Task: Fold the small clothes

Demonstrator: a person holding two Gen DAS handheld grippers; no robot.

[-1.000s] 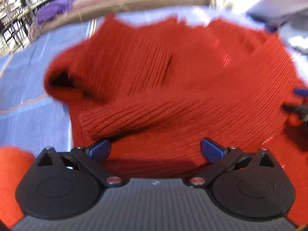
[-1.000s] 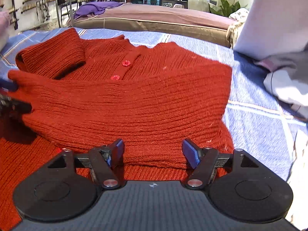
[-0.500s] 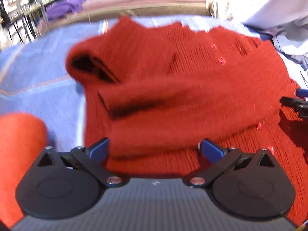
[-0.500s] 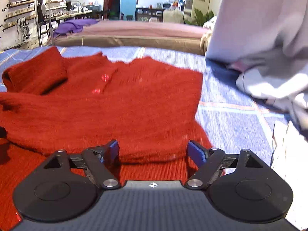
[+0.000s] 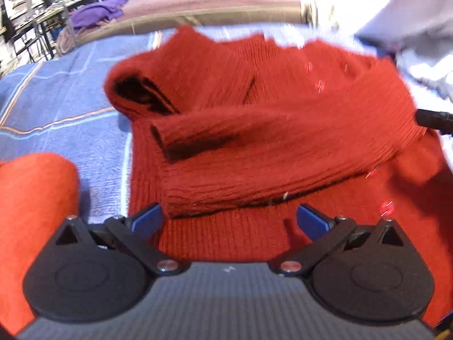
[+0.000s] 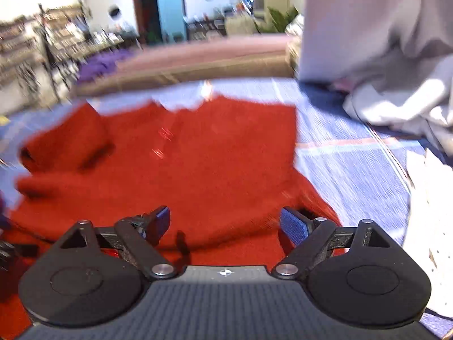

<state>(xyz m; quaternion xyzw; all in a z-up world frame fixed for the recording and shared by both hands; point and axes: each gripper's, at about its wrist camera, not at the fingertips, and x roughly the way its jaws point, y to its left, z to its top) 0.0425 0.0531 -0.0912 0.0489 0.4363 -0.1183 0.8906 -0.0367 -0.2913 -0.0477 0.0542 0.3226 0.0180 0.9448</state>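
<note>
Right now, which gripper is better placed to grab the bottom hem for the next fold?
Left, I'd say. The left gripper is open, with the red cardigan and its folded-in sleeve edge between its fingers. The right gripper is open too, but near the cardigan's right edge, and its view is blurred.

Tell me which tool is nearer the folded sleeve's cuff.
Left. The left tool sits just below the cuff; the right tool is farther, with the cuff far to its left.

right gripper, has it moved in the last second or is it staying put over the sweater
Yes. The right gripper has pulled back and tilted up: the red sweater sits lower in its view, more far wall shows, and the frame is motion-blurred.
</note>
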